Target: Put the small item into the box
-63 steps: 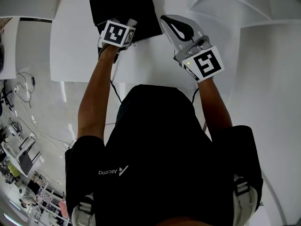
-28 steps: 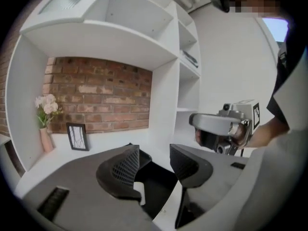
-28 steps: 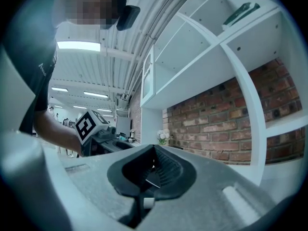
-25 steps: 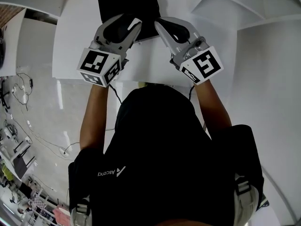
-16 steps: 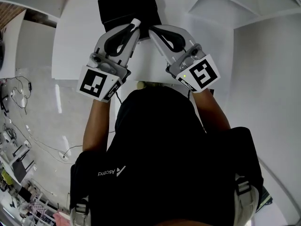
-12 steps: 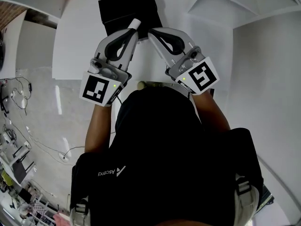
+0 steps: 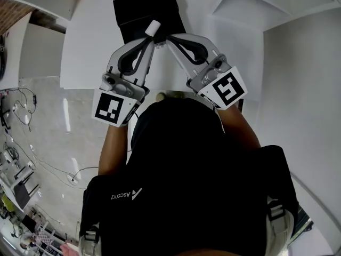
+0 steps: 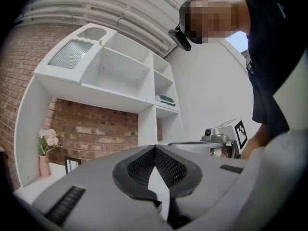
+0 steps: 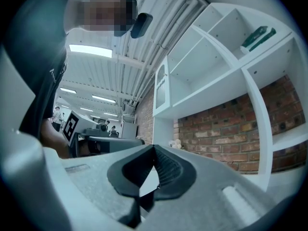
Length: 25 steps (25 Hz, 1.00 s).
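Left tongs [image 8: 155,148]: shut, tips pressed together. A thin white slit shows lower down between the jaws; no object can be made out in it.

Right tongs [image 9: 154,148]: shut likewise, tips meeting, and nothing can be made out between them.

Head view: both tongs point away from the person and converge on the near edge of the box [image 7: 144,9]. The left tip overlaps that edge. The right tip lies just beside it, toward the box's near right corner. The two tips are near each other but apart.

A white piece [image 7: 154,28] sits at the very end of the left tongs, over the box's near edge. Cannot tell whether it is the small item or part of the tongs.

Box: black, lying flat on the white bench [image 7: 90,52], turned slightly askew. Its inside cannot be seen from the head view.

The left cube [image 7: 113,108] and right cube [image 7: 225,89] are on the near side of the box, well apart from it. The person's dark shirt [image 7: 181,169] is nearer again.
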Each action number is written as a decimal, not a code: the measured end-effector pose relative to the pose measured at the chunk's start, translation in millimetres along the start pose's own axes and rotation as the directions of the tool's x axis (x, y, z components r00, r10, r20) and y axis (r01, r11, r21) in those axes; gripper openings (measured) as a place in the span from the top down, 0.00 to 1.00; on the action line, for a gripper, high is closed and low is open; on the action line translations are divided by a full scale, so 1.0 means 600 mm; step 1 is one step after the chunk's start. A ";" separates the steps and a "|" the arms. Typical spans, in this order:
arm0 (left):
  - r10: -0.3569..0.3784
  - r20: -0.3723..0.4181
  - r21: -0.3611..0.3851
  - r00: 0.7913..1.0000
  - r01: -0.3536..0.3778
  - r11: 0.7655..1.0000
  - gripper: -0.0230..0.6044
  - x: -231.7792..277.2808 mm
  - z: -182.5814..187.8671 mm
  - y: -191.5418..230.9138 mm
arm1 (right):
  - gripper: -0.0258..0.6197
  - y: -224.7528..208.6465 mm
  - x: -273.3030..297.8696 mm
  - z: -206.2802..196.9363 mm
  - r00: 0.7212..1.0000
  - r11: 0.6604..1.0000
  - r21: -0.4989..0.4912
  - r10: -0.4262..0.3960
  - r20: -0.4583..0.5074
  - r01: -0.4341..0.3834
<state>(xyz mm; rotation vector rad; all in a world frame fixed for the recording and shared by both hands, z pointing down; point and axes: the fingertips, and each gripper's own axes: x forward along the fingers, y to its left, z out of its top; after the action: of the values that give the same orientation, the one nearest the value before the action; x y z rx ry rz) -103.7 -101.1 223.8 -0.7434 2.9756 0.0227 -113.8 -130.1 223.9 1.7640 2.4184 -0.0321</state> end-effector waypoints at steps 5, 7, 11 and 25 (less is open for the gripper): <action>-0.008 -0.001 0.001 1.000 0.008 1.000 0.97 0.003 0.002 0.006 | 0.96 0.000 0.010 0.005 1.000 1.000 0.000 0.009 0.001 -0.009; -0.009 -0.003 0.002 1.000 0.009 1.000 0.97 0.003 0.001 0.006 | 0.96 0.003 0.010 0.005 1.000 1.000 0.008 0.012 -0.002 -0.012; -0.009 -0.007 0.007 1.000 0.009 1.000 0.97 0.000 -0.005 0.005 | 0.96 0.007 0.009 0.001 1.000 1.000 0.008 0.015 -0.002 -0.015; -0.001 -0.024 0.003 1.000 0.001 1.000 0.97 0.003 -0.009 0.010 | 0.96 -0.001 0.006 0.000 1.000 1.000 0.000 0.004 0.000 -0.004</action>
<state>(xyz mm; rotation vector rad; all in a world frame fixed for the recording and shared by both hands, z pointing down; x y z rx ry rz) -108.5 -96.9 228.8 -0.7495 2.9972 0.0090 -115.6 -127.2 223.3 1.7689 2.4153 -0.0318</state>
